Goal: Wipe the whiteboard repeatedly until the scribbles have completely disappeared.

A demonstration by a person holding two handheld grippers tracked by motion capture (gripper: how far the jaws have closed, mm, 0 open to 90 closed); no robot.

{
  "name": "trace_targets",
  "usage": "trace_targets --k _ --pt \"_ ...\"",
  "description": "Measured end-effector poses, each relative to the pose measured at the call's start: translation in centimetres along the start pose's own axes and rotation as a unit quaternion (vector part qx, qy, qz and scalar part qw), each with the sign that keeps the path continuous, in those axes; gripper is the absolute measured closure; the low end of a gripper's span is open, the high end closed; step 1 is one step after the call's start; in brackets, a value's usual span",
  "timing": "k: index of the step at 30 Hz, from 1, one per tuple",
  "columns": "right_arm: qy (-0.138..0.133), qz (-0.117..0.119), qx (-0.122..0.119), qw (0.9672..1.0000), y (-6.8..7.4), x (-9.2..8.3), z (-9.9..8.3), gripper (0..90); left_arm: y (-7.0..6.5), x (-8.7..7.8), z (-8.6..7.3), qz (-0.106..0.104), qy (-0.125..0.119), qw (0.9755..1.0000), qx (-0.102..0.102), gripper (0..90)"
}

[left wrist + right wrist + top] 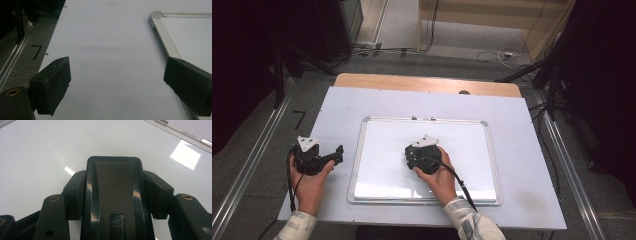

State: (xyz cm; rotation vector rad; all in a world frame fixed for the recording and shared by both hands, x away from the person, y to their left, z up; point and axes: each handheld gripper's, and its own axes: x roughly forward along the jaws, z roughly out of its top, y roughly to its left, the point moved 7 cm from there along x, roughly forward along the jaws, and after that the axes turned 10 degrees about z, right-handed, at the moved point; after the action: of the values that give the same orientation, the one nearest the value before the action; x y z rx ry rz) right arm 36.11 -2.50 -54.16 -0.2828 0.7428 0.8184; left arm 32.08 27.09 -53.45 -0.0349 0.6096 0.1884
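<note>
A whiteboard [382,165] with a silver frame lies flat in the middle of the table. My right gripper [411,156] rests over its centre, shut on a black eraser [113,187] whose flat body sits between the two pads [75,195] above the glossy board surface [37,157]. My left gripper [338,153] is held just left of the board over the white table cover. Its jaws stand wide apart with nothing between them, and the board's frame corner [160,37] runs past its right pad [187,85].
A white sheet [517,165] covers the table, with a wooden strip [427,83] along the far edge. Metal rails [247,165] flank both sides. Cables lie on the floor behind. A black "7" mark [37,51] sits on the floor at the left.
</note>
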Motion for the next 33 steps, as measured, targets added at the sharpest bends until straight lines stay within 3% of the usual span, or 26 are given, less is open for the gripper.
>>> trace_targets --k 3,11,22,33 --pt "0.001 -0.003 -0.005 1.0000 -0.3 0.3 0.3 38.9 0.2 -0.1 0.0 0.001 -0.001 1.0000 -0.001 7.9" --pt "0.003 -0.023 0.010 0.9997 -3.0 0.3 0.5 38.7 0.5 -0.2 -0.1 0.001 0.001 1.0000 -0.004 7.9" --pt "0.002 -0.023 0.024 0.9995 -4.1 -0.1 0.3 38.8 0.6 -0.1 -0.2 0.003 0.001 1.0000 -0.004 7.9" --pt "0.000 -0.007 0.043 0.9991 -4.9 -0.7 0.1 38.9 0.6 0.1 -0.1 0.003 0.003 1.0000 -0.006 7.9"
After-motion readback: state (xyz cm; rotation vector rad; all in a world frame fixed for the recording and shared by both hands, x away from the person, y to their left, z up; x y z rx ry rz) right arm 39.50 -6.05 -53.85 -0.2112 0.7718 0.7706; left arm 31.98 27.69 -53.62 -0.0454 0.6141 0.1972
